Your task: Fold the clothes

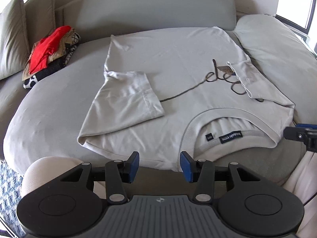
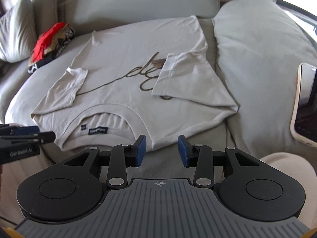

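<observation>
T-shirt (image 1: 174,63): script print partly under folded sleeves | left hand-held gripper (image 1: 160,165): jaws apart, empty | right hand-held gripper (image 2: 162,151): same

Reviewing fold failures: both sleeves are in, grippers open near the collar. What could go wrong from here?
1. The sleeves lie loose on the shirt; lifting the collar end could flip them out.
2. The left gripper sits nearer the collar than the shoulder, so an uneven grab may skew the fold.
3. The right gripper might pinch the sheet too.
</observation>
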The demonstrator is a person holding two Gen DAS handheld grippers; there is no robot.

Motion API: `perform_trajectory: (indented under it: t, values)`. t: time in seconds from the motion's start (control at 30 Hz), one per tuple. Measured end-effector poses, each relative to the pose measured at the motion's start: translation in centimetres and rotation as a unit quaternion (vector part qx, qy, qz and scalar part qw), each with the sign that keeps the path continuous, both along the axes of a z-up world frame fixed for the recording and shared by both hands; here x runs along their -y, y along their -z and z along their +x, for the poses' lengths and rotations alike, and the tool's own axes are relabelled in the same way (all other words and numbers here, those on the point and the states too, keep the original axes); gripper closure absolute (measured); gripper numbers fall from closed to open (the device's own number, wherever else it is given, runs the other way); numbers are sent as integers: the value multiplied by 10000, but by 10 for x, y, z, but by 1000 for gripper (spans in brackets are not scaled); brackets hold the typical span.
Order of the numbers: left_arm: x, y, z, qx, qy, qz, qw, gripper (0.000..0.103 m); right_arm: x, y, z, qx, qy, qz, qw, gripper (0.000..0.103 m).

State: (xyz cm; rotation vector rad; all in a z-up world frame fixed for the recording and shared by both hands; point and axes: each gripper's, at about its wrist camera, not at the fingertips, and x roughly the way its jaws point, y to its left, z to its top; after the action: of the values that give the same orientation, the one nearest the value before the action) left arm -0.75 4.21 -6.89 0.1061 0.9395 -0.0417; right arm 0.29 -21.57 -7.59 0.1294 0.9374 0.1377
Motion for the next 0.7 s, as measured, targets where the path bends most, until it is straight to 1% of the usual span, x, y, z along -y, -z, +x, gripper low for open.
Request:
perform_trajectory:
  t: [0.07, 0.13, 0.2, 0.3, 0.33, 0.4, 0.5, 0.6, 0.63, 0.7]
  values:
    - [0, 1, 2, 5, -34, -107, 9999, 58, 0, 2, 4, -28, -12, 110, 9999, 62]
    - [5, 4, 6, 83, 113, -167, 9998, 58, -4, 2, 12, -8, -43, 95, 9999, 65]
    - [14, 8, 14, 68, 218, -59, 9997, 59, -9, 1, 22, 4, -41, 11, 10000, 65]
    - [20, 13, 24, -34, 257, -37, 9997, 59, -9, 4, 32, 11, 79, -59, 10000, 65]
    - [20, 15, 26, -88, 251, -40, 9996, 59, -9, 6, 35, 1, 132, -93, 9999, 63]
    - [17, 22, 26, -187, 211, -163, 9995, 58, -8, 17, 38, -236, 145, -228, 9994, 63]
    - [15, 25, 23, -189, 225, -229, 9993, 58, 0, 23, 31, -193, 145, -68, 9997, 63]
    - [16, 26, 21, -182, 252, -193, 9993, 58, 7, 24, 26, -315, 197, 69, 9993, 62]
    - [17, 26, 20, -186, 267, -169, 9993, 58, 9, 23, 25, -387, 215, 105, 9990, 60]
    - [18, 26, 19, -281, 340, -162, 9989, 58, 13, 21, 24, -546, 257, 182, 9980, 58]
